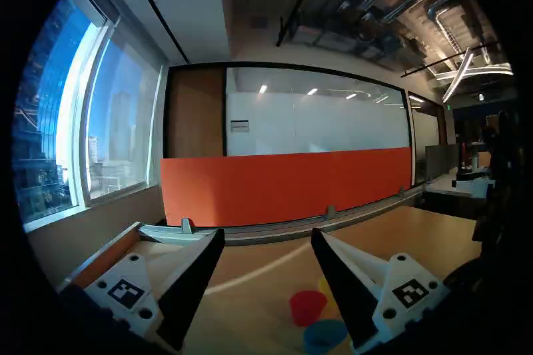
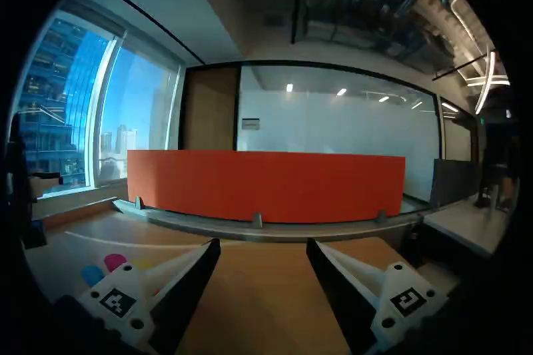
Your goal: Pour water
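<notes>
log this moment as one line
left gripper open, empty | right gripper open, empty | round red cup, round blue cup on wooden table | pour not begun

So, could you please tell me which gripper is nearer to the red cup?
Left. The red cup sits close below the left gripper, between its open fingers; from the right gripper it lies farther away, off to its left on the desk.
</notes>
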